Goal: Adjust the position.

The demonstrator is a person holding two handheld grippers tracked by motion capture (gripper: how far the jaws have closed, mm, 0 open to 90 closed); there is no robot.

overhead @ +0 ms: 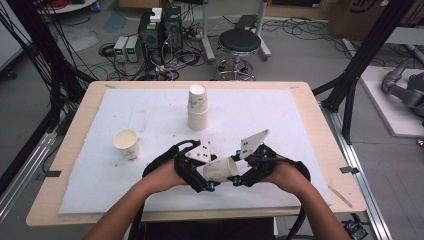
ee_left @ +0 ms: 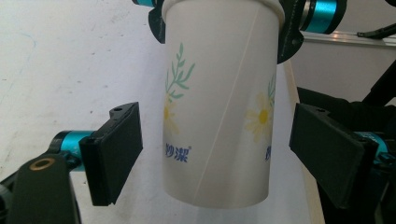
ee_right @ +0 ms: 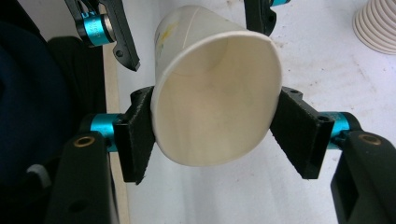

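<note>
While right tongs (ee_right: 212, 135) are pinching paper cup (ee_right: 212, 93) rim at table (overhead: 310, 130) 6 o'clock, left tongs (ee_left: 219, 156) are flanking base, spread, untouching. Remaining, by judgement: adding to stack (overhead: 198, 107) at 12 o'clock; loose cup (overhead: 126, 144) at 9 o'clock waiting.

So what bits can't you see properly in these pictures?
- Held white paper cup with flower print: in the left gripper view its rim is cut off by the top edge.
- Same cup, high view: its base sits hidden behind the left gripper.
- Stack of white paper cups: cut off by the right gripper view's corner.
- Blue writing on the held cup: too small to read.
</note>
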